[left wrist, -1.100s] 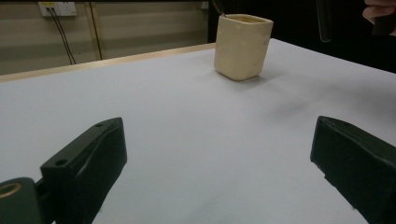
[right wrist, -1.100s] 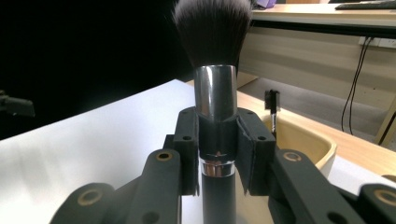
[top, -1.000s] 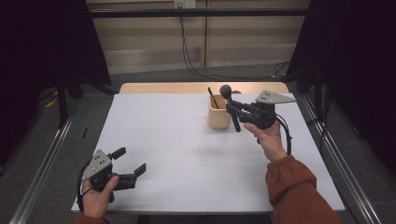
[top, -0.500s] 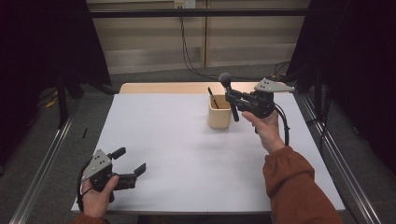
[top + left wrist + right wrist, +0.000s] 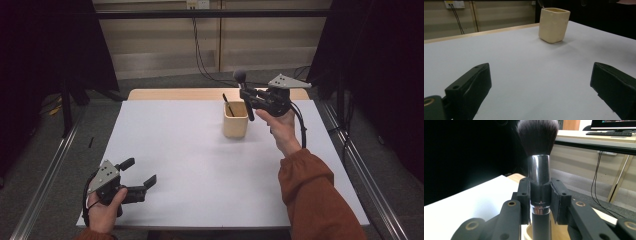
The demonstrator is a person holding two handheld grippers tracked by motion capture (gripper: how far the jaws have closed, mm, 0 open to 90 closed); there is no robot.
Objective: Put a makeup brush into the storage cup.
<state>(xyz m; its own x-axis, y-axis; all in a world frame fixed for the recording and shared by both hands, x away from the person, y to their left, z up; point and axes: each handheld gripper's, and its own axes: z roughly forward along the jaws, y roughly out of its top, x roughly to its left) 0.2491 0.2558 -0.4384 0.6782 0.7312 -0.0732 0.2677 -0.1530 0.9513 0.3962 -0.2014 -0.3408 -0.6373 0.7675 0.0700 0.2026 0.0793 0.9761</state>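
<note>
A cream square cup (image 5: pixel 235 120) (image 5: pixel 554 24) stands at the table's far middle, with a thin dark stick (image 5: pixel 227 106) leaning inside. My right gripper (image 5: pixel 247 97) (image 5: pixel 540 195) is shut on a makeup brush (image 5: pixel 244 92) (image 5: pixel 538 162), bristles up, its handle end just over the cup's right rim. The brush has a silver ferrule and a dark handle. My left gripper (image 5: pixel 137 173) (image 5: pixel 539 92) rests near the table's front left corner, open, with nothing between its jaws.
The white table (image 5: pixel 190 165) has a wooden strip (image 5: pixel 175 94) along its far edge. Metal floor rails (image 5: pixel 45 170) run on both sides. Cables (image 5: pixel 202 55) hang down the back wall. Dark curtains (image 5: pixel 45 45) flank the table.
My right gripper has carried the brush up and toward the far edge, from beside the cup's right wall to above its rim. The left gripper has stayed put.
</note>
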